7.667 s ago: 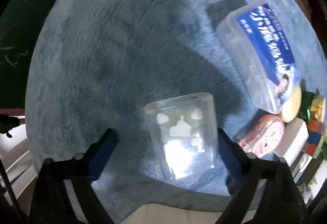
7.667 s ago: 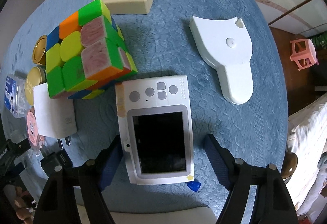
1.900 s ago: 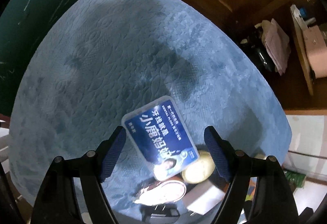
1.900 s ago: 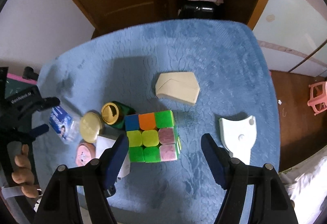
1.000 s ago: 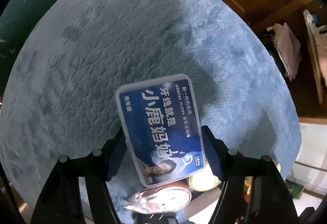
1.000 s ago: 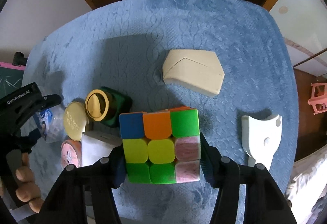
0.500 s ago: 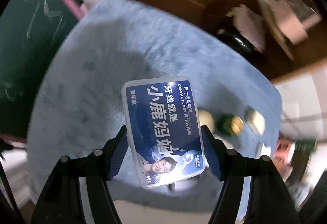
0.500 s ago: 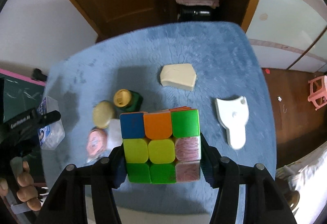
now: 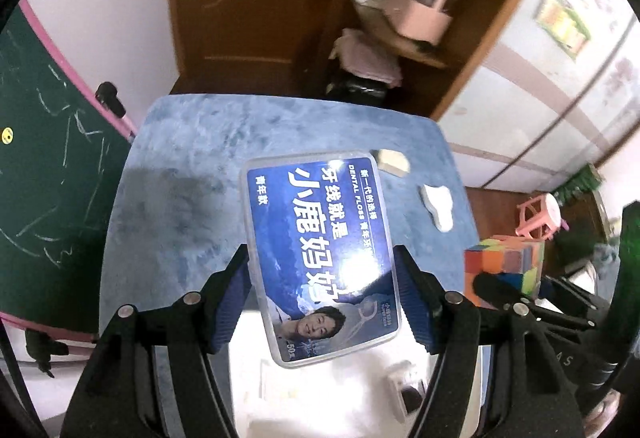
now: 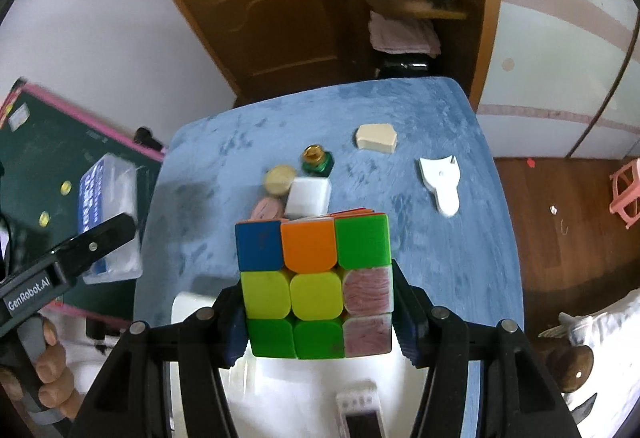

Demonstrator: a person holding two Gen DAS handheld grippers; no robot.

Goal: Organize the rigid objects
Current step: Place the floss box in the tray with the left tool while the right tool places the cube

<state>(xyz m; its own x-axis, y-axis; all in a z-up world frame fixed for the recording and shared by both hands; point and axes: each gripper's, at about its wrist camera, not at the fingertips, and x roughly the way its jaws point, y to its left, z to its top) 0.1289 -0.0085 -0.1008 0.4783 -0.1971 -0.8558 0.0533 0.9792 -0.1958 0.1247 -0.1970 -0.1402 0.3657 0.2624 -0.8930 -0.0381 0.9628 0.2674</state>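
Lifted clear, both hand-held grippers pinch: left [image 9: 322, 302] floss box [image 9: 320, 258], right [image 10: 316, 316] cube [image 10: 314, 284].

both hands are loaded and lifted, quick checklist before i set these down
1. Left hand-held gripper shut on the floss box, pads on both long sides: ok.
2. Right hand-held gripper shut on the puzzle cube: ok.
3. Both items clear of the blue table: ok.
4. White tray below the cube has bare space beside the small white device: ok.
5. Space in the tray under the floss box: cannot tell, glare.
6. The two hand-held grippers apart from each other: ok.
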